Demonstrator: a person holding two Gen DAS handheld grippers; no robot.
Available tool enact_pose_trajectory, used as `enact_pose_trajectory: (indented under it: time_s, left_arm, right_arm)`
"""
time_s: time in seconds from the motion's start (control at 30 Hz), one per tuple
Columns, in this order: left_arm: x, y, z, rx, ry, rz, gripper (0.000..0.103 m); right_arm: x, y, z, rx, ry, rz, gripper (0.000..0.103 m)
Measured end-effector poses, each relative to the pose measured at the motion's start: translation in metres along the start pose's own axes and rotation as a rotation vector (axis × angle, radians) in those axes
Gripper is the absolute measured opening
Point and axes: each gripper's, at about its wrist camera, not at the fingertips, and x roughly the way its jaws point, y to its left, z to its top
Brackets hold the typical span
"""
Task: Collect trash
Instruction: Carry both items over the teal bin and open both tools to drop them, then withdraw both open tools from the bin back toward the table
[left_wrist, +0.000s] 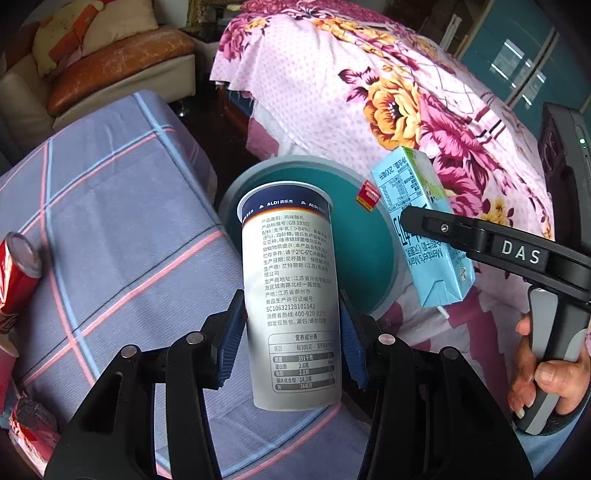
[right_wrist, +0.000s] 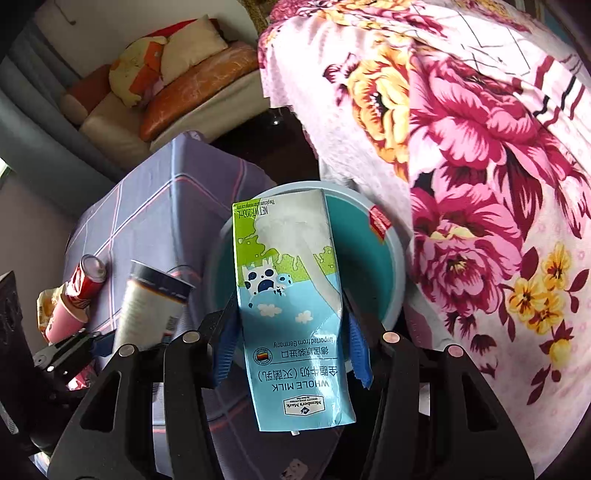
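My left gripper (left_wrist: 291, 332) is shut on a tall white ALDI yogurt cup (left_wrist: 291, 295), held above the near rim of a teal bin (left_wrist: 369, 240). My right gripper (right_wrist: 291, 336) is shut on a blue and green milk carton (right_wrist: 291, 302), held over the same teal bin (right_wrist: 369, 273). The carton (left_wrist: 424, 229) and the right gripper (left_wrist: 424, 218) also show in the left wrist view, right of the cup. The cup (right_wrist: 151, 306) shows in the right wrist view at left. A small red wrapper (left_wrist: 367, 195) lies inside the bin (right_wrist: 380, 221).
A red cola can (left_wrist: 18, 273) lies on the plaid blue cloth (left_wrist: 110, 221) at left; it shows beside a pink cup (right_wrist: 64, 317) in the right wrist view. A floral pink blanket (left_wrist: 388, 92) covers the bed at right. A sofa with cushions (left_wrist: 92, 55) stands behind.
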Motion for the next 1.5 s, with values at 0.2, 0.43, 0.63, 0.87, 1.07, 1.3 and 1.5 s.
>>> enact_pose_trajectory:
  time_s: [0.2, 0.43, 0.63, 0.87, 1.07, 1.3, 1.5]
  left_arm:
    - [0.024, -0.017, 0.009, 0.038, 0.033, 0.003, 0.050]
    - [0.035, -0.022, 0.007, 0.041, 0.053, 0.016, 0.050]
    - [0.024, -0.021, 0.008, 0.039, 0.020, 0.005, 0.061]
    - [0.008, -0.012, 0.010, 0.012, -0.021, 0.004, 0.068]
    - [-0.010, 0.003, -0.001, -0.022, -0.061, 0.015, 0.090]
    - [-0.021, 0.024, -0.014, -0.061, -0.057, 0.010, 0.090]
    - [-0.033, 0.036, -0.024, -0.086, -0.073, 0.004, 0.090]
  right_arm:
    - [0.002, -0.020, 0.002, 0.025, 0.007, -0.005, 0.049]
    - [0.007, -0.032, 0.002, 0.047, 0.021, -0.005, 0.049]
    - [0.014, -0.025, 0.003, 0.037, 0.033, -0.004, 0.049]
    - [0.018, -0.017, 0.009, 0.030, 0.041, -0.002, 0.049]
    - [0.032, -0.009, 0.006, 0.018, 0.076, -0.006, 0.049]
    - [0.047, 0.000, 0.000, 0.015, 0.122, -0.013, 0.054]
    - [0.036, 0.010, -0.002, -0.001, 0.105, -0.031, 0.071]
